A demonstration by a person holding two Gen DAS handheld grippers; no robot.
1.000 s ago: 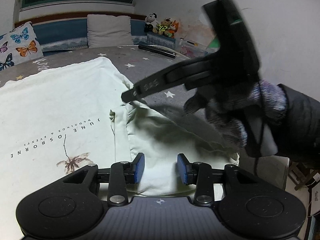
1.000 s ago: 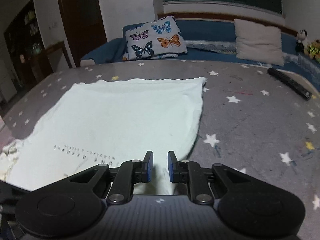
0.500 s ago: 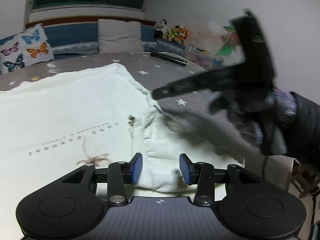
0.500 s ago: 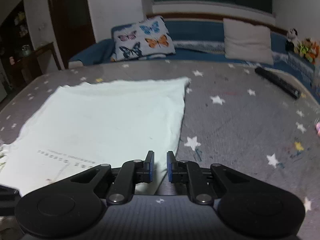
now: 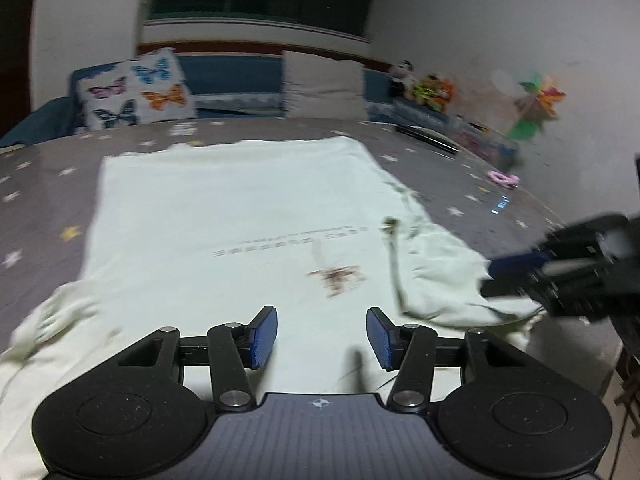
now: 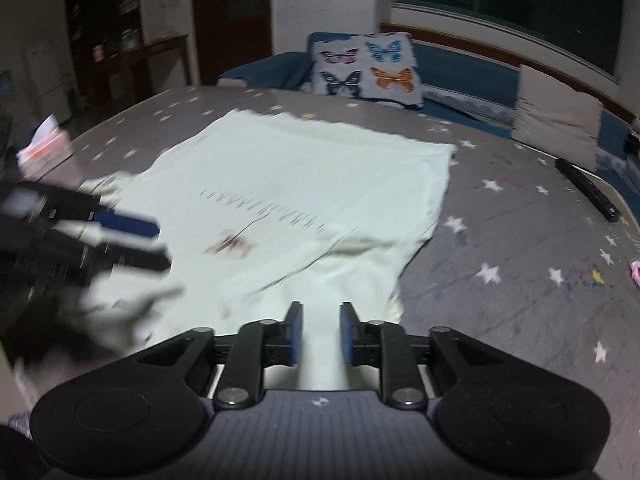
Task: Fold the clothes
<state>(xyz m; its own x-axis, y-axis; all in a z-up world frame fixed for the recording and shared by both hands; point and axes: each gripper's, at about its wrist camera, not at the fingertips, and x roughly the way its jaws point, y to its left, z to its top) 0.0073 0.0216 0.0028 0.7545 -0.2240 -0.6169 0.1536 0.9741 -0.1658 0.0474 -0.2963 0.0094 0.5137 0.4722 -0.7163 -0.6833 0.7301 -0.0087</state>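
Looking at it, the shirt (image 5: 224, 216) lies flat on the bed (image 6: 520, 264), long axis running away from both grippers. Left gripper (image 5: 322, 338) spread wide over the near hem; right gripper (image 6: 320, 334) narrower, probably pinching nothing, nearest the folded sleeve (image 5: 444, 276).

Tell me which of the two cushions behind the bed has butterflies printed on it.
The left cushion carries coloured butterflies on white. The other cushion, to its right, is plain beige with no print. Both lean on the blue bench.
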